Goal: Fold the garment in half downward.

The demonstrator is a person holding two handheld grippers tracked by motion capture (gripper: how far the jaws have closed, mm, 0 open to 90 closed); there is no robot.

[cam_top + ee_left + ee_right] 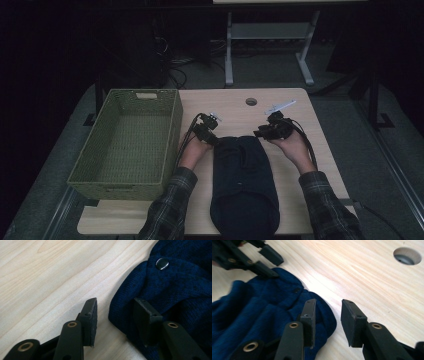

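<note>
The navy knit garment (243,182) lies folded on the wooden table (235,107), right of the green basket (127,142). Both grippers — left gripper (115,315), right gripper (328,320) — straddle its far corners with jaws parted, gripping nothing.

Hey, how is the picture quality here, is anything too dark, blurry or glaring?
High view: dim overall, background nearly black, the dark garment shows little detail. Left gripper view: bright and even, a small glint on the snap button, near jaws slightly soft. Right gripper view: a bright sheen on the table, the other gripper at top left blurred.
</note>
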